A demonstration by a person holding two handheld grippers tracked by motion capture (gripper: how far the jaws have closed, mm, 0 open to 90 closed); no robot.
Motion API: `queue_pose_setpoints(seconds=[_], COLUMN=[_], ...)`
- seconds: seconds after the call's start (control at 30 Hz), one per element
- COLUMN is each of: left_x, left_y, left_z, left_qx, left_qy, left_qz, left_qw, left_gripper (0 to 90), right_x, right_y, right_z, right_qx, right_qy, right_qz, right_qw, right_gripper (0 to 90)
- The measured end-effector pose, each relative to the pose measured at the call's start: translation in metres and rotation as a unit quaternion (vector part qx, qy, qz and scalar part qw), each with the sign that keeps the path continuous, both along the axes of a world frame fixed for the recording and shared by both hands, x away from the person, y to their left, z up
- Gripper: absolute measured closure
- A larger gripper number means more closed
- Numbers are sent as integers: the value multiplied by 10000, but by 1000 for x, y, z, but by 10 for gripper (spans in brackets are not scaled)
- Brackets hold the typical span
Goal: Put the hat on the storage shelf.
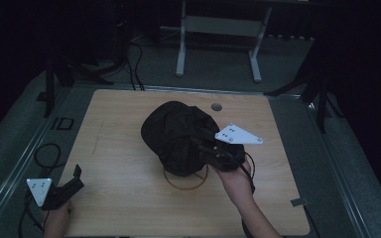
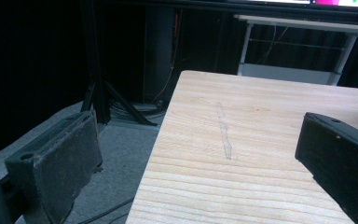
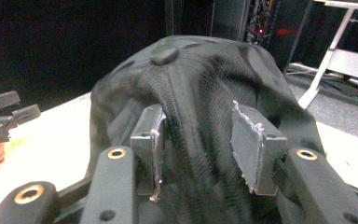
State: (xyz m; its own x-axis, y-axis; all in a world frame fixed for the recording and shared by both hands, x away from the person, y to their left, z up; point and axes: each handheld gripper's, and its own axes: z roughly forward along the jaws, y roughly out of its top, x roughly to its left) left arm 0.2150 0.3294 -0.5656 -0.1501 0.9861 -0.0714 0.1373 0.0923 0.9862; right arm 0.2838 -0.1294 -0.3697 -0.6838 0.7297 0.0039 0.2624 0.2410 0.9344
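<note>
Near the middle of the wooden table [image 1: 119,163] sits a black cap [image 1: 178,131], domed up and resting over a thin brown ring [image 1: 184,186] whose near arc shows below the cap's edge; the right gripper [image 1: 217,151], held in a hand [image 1: 235,181] coming from the bottom right, is pressed into the cap's near right side, with its grey plate [image 1: 238,135] above; in the right gripper view the two jaws stand partly apart with a ridge of the cap's fabric [image 3: 191,116] bunched between them, the pads [image 3: 247,140] against the cloth, so it grips the cap; the cap's top button [image 3: 164,56] shows above. At the table's near left corner the left gripper [image 1: 62,191] rests well apart from the cap; in the left gripper view its jaws are spread wide over bare wood, with nothing between them; a faint scuff mark [image 2: 223,133] runs along the tabletop ahead.
</note>
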Motion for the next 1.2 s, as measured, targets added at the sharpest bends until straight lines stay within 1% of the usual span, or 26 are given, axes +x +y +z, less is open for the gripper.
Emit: queue_pose_setpoints(seconds=[0.07,0.13,0.2,0.3,0.5,0.67,0.73,0.8,0.9,1.0,1.2], left_x=[0,0,0,0,0,0,0,0,0,0,0], left_y=[0,0,0,0,0,0,0,0,0,0,-1], left_z=[0,0,0,0,0,0,0,0,0,0,0], left_qx=[5,7,11,13,11,11,13,14,17,22,32], left_qy=[6,6,10,10,5,-2,-7,-10,-15,-11,-10], left_qz=[1,2,4,9,4,3,6,7,8,10,13], left_qw=[10000,10000,10000,10000,10000,10000,10000,10000,10000,10000,10000], left_gripper=[6,6,6,6,6,6,6,6,6,6,6], right_x=[2,2,3,3,3,4,4,4,6,7,10], right_y=[-1,-2,-5,-6,-9,-14,-17,-20,-27,-34,-50], right_z=[-2,-3,-3,-2,3,9,11,14,17,19,18], right_qx=[8,80,140,157,172,284,298,322,295,295,162], right_qy=[32,53,80,92,27,-10,-54,-55,-76,-94,-143], right_qz=[7,-29,-12,-4,-11,7,-44,-65,-97,-187,-339], right_qw=[10000,9999,9999,9998,9998,9996,9995,9994,9995,9993,9992], right_gripper=[529,540,545,541,519,489,483,468,434,406,318])
